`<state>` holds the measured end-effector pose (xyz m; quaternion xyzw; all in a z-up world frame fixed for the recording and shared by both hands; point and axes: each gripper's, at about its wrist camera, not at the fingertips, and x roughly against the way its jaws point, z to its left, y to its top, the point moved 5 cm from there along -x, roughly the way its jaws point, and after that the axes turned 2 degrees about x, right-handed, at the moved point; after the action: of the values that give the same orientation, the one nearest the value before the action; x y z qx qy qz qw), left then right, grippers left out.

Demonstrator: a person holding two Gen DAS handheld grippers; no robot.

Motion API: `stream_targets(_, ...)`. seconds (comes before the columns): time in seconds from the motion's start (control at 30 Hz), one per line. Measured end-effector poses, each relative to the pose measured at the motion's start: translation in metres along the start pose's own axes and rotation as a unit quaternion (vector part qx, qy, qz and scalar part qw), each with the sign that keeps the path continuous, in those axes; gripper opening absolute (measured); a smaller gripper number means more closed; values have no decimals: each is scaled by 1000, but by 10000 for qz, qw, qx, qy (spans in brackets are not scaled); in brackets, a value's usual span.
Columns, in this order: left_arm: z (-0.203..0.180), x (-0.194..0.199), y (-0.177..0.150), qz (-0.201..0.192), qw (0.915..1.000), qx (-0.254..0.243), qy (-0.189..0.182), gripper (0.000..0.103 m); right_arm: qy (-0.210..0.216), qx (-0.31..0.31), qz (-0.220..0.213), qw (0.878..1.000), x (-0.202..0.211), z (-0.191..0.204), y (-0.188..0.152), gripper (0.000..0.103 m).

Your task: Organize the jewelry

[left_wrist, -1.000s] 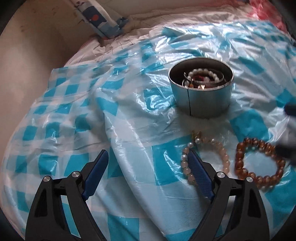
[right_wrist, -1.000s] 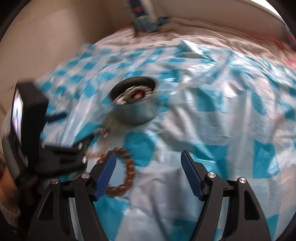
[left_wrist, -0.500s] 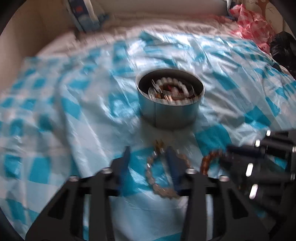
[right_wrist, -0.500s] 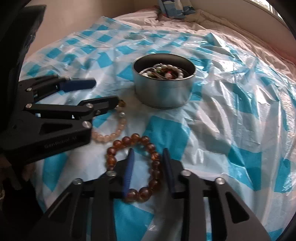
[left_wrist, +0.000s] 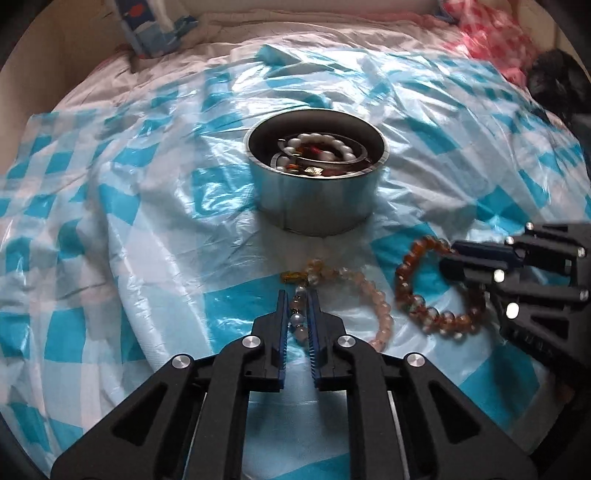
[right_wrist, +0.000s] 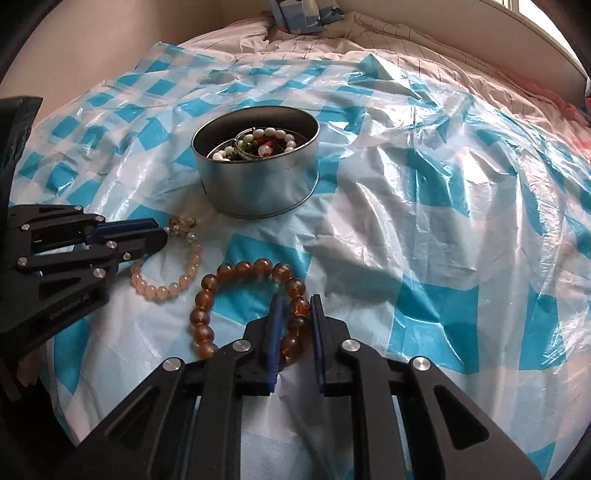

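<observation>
Faint pale lettering runs along the side of my left hand-held gripper (right_wrist: 162, 236), too blurred to read. I count two loose bracelets and one round metal tin (left_wrist: 317, 192), all on a blue-and-white checked plastic sheet (right_wrist: 424, 229) spread over the bed. My left hand-held gripper (left_wrist: 299, 314) is narrowed onto a run of beads of the pale pink bracelet (left_wrist: 369, 295), which lies just in front of the tin. My right hand-held gripper (right_wrist: 295, 314) is closed down on the amber bracelet (right_wrist: 236, 269), beside the pink one (right_wrist: 173, 284) and also in front of the tin (right_wrist: 258, 184); part of that bead ring is hidden behind its fingers. Inside the tin sits a tangle: a white bead strand, a metal bangle, and red and green bits I cannot make out. Beyond the tin, a blue-and-white item (left_wrist: 151, 29) is cut off by the frame edge.
</observation>
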<state>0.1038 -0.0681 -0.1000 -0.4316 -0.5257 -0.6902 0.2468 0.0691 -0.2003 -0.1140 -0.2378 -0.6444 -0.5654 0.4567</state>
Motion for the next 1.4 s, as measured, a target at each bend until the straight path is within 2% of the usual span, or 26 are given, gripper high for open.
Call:
stream_targets(0.13,0,18,7,-321,9986,206,-356,7,247,-311,-148,9991,6,-7,3,13)
stream_targets(0.2,2,20,8,-389,9980,308,-394,7,358,-544,-306,9974,13,-15,5,13)
stream_targets(0.37,7,12,7,-309,9985,358,-262,7,409,-768,-446,9952,20,-23,9,13)
stream_targets(0.47,8,7,7,-237,9989,361,-195,7,321,-706,-336,9964,16,-21,9,13)
stream_targets(0.53,9,6,8,-241,9990,344,-177,7,230,-668,-327,9970,15,-21,9,23)
stream_targets(0.67,8,5,9,-244,9992,295,-137,8,184,-566,-291,9978,13,-19,8,23)
stream_targets(0.7,8,5,9,-247,9992,287,-124,11,154,-533,-276,9981,12,-18,8,24)
stream_targets(0.77,8,5,9,-261,9994,239,-18,30,63,-465,-232,9986,10,-17,7,28)
stream_targets(0.8,7,4,8,-276,9994,208,52,50,-8,-416,-182,9990,8,-16,6,28)
stream_targets(0.83,7,4,8,-304,9993,168,163,60,-92,-334,-100,9994,5,-14,4,29)
stream_targets(0.87,6,4,8,-338,9990,96,291,61,-155,-248,-43,9996,2,-11,3,30)
stream_targets(0.93,2,0,7,-270,9991,-34,311,61,-339,-64,1,9994,0,-6,2,31)
stream_targets(1.07,-11,-4,6,-259,9984,-315,400,60,-330,11,-4,9995,0,-6,1,27)
stream_targets(1.1,-13,-4,6,-244,9985,-322,364,45,-299,25,-5,9995,0,-5,0,21)
stream_targets(1.13,-15,-5,6,-183,9991,-296,253,18,-286,75,-7,9996,0,-3,0,13)
stream_targets(1.17,-17,-6,6,-107,9995,-255,117,9,-268,95,-8,9996,0,-2,0,13)
stream_targets(1.23,-19,-4,6,-122,9994,-297,82,7,-145,0,-28,9999,2,-3,0,13)
stream_targets(1.3,-19,1,8,-194,9995,-258,-56,7,299,-406,-64,9987,4,-11,1,13)
stream_targets(1.4,-17,15,13,-471,9986,-158,-173,7,977,-1047,-236,9894,11,-24,4,13)
